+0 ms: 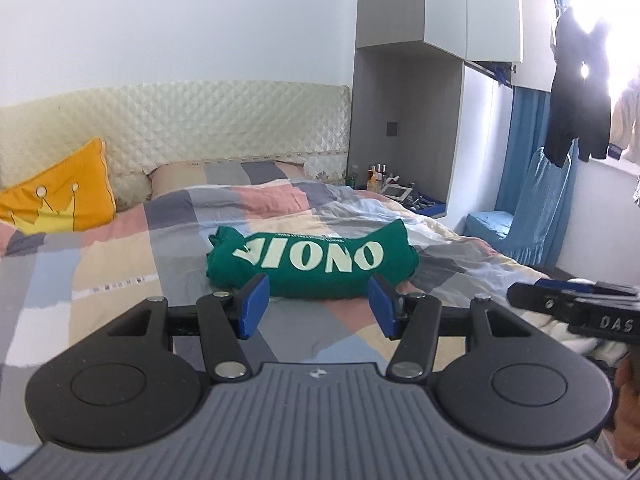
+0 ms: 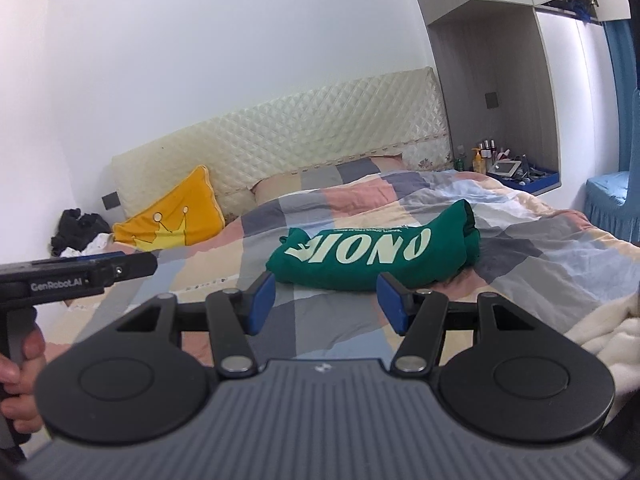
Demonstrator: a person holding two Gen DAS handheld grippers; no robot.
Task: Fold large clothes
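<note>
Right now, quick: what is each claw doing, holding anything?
Left claw: open, holding nothing, short of the folded green garment.
Right claw: open, holding nothing, also short of the garment.

White-walled bedroom [image 1: 180, 20], quilted cream headboard [image 2: 320, 128], glaring window [image 1: 616, 40].

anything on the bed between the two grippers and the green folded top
Nothing visible. In both wrist views only bare patchwork duvet lies between the open left gripper and the green folded top, and likewise ahead of the open right gripper. The yellow crown cushion sits off to the left by the headboard.
</note>
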